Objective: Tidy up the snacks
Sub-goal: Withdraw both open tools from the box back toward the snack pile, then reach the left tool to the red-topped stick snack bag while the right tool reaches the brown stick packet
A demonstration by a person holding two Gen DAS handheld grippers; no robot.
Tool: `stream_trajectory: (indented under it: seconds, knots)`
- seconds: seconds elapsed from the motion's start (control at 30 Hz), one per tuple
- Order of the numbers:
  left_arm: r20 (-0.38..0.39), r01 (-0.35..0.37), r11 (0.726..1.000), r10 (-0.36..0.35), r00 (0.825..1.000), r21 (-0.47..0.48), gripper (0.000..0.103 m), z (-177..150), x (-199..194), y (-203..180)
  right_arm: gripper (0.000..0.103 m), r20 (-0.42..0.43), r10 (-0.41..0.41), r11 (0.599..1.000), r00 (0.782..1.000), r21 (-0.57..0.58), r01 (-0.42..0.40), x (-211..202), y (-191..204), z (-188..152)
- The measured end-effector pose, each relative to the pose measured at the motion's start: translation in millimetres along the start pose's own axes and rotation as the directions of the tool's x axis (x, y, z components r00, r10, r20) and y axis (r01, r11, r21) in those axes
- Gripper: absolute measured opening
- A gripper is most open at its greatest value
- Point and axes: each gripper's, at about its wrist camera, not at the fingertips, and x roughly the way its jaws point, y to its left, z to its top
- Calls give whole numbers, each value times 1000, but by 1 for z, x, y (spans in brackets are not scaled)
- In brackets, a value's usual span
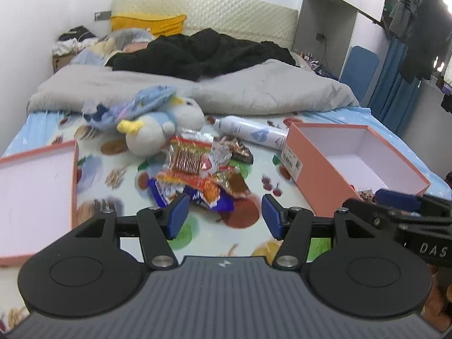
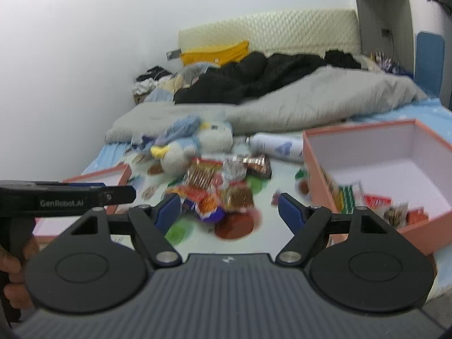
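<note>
Left wrist view: I am holding my left gripper over the patterned bed sheet, jaws standing apart with nothing between the blue pads. The snack pile is lying just ahead of the fingertips, in the middle of the sheet: a purple packet, orange and red wrappers, and silver foil ones behind them. A plush duck is resting beside the far edge of the pile, and a white bottle is lying on its side between the pile and the pink box. The box is sitting to the right, open, with a few packets showing in its near corner. Its lid is lying upturned to the left. My right gripper is reaching in from the right edge, over the near corner of the box.

Right wrist view, blurred: I am holding that right gripper with jaws parted wide and empty, pointing at the same snack pile. The pink box is sitting close on the right, several packets in its near corner. A grey blanket is lying bunched further up the bed.
</note>
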Motion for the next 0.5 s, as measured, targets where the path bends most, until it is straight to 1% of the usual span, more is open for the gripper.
stream_trajectory:
  seconds: [0.07,0.13,0.3,0.37,0.5]
  knots:
    - [-3,2,1000,-2,1000,-13,63,-8,2,4,78,-30,14,1000,999,6,-13,5,1,-6]
    - [-12,-16,999,15,1000,-28,63,-16,7,8,78,-53,20,1000,998,-2,-20,10,2,-11]
    - [-71,-35,996,30,997,-76,63,-30,27,23,78,-102,40,999,994,-20,-42,25,4,-21]
    - [-82,-43,996,36,996,-82,65,-33,37,29,78,-119,47,998,992,-23,-50,36,4,-24]
    - [-103,-56,993,45,994,-105,65,-38,61,44,78,-158,38,998,987,-52,-46,63,4,-25]
